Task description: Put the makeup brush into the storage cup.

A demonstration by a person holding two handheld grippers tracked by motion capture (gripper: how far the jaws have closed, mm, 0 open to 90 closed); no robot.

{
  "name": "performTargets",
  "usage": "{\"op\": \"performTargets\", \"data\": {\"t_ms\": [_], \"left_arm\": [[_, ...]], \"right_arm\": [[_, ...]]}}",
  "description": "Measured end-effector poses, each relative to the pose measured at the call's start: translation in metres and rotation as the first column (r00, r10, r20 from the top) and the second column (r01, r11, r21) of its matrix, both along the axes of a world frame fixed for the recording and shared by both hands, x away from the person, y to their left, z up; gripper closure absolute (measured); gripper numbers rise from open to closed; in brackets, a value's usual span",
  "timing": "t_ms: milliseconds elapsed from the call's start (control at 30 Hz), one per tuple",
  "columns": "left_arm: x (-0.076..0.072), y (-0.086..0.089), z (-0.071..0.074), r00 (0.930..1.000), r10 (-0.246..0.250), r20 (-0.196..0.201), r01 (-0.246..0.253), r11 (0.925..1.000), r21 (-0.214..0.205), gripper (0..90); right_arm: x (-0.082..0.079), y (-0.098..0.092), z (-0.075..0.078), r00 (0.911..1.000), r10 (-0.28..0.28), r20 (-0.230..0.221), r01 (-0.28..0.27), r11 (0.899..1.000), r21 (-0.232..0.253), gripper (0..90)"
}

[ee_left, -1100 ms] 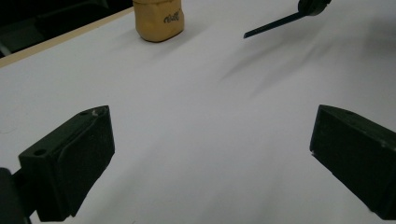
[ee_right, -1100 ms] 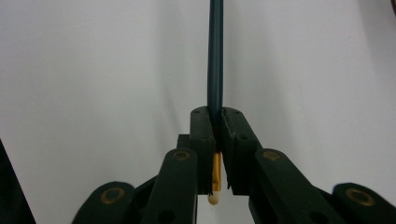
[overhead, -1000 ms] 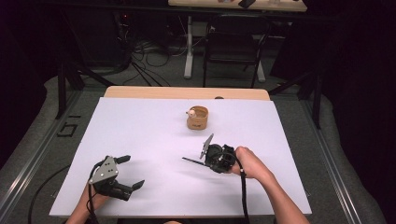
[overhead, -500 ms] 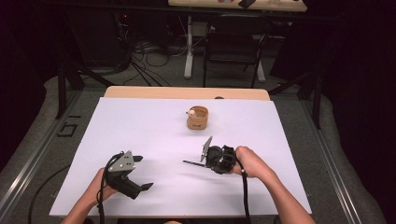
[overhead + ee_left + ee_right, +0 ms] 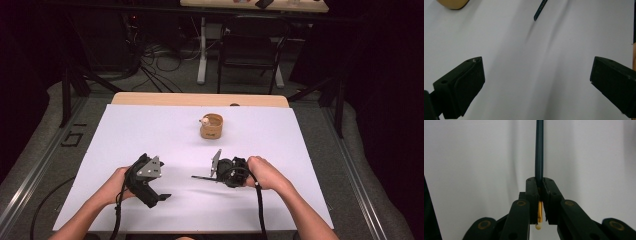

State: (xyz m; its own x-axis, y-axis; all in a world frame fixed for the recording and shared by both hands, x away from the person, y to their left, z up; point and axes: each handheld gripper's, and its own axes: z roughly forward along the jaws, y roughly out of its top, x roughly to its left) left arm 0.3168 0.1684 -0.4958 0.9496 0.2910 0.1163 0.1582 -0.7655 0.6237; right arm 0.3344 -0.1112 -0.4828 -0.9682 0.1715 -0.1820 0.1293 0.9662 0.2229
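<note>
My left hand-held gripper [image 5: 161,196] hangs at seven o'clock on the white-covered desk [image 5: 150,135], jaws spread wide with nothing between them. At five o'clock, my right hand-held gripper [image 5: 539,192] is clamped on a slim dark stick with a yellowish end [image 5: 539,152], pointing toward nine o'clock. A small round tan wooden cup [image 5: 212,127] stands at twelve o'clock, well apart.
</note>
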Motion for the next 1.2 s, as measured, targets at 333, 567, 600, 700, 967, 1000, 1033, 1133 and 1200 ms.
{"op": "performTargets", "data": {"t_ms": [333, 567, 600, 700, 967, 1000, 1033, 1133, 1200], "left_arm": [[0.008, -0.027, 0.004, 0.9961, -0.088, -0.001, 0.088, 0.9898, 0.112, 0.0], [0.01, -0.04, 0.004, 0.9908, -0.135, 0.005, 0.133, 0.9794, 0.152, 0.4], [0.01, -0.041, 0.003, 0.9893, -0.146, 0.001, 0.144, 0.9764, 0.161, 1.9], [0.01, -0.045, 0.002, 0.9875, -0.158, 0.003, 0.155, 0.9721, 0.177, 8.4], [0.012, -0.051, -0.002, 0.9847, -0.174, -0.013, 0.173, 0.9671, 0.187, 38.2], [0.012, -0.052, -0.003, 0.9843, -0.176, -0.019, 0.176, 0.9671, 0.184, 39.9], [0.013, -0.053, -0.003, 0.9834, -0.181, -0.02, 0.181, 0.9659, 0.185, 45.7], [0.015, -0.058, -0.006, 0.9824, -0.184, -0.036, 0.187, 0.9681, 0.167, 50.9], [0.016, -0.061, -0.008, 0.9831, -0.177, -0.048, 0.182, 0.9697, 0.162, 57.9]], "right_arm": [[-0.003, 0.007, 0.001, 0.9991, 0.042, -0.007, -0.042, 0.999, -0.012, 83.9], [-0.003, 0.014, 0.003, 0.9972, 0.074, -0.001, -0.074, 0.997, -0.02, 83.9], [-0.003, 0.015, 0.003, 0.9971, 0.076, -0.001, -0.076, 0.997, -0.015, 83.9], [-0.004, 0.017, 0.004, 0.9957, 0.092, -0.003, -0.092, 0.996, -0.008, 83.9], [-0.006, 0.026, 0.006, 0.9921, 0.125, -0.003, -0.125, 0.992, -0.011, 83.9], [-0.006, 0.027, 0.006, 0.9913, 0.132, 0.0, -0.132, 0.991, -0.011, 83.9], [-0.006, 0.029, 0.007, 0.9899, 0.142, 0.005, -0.142, 0.99, -0.013, 83.9], [-0.007, 0.03, 0.007, 0.9898, 0.143, 0.004, -0.143, 0.99, -0.006, 83.9], [-0.008, 0.032, 0.006, 0.9895, 0.145, 0.001, -0.145, 0.989, -0.005, 83.9]]}}
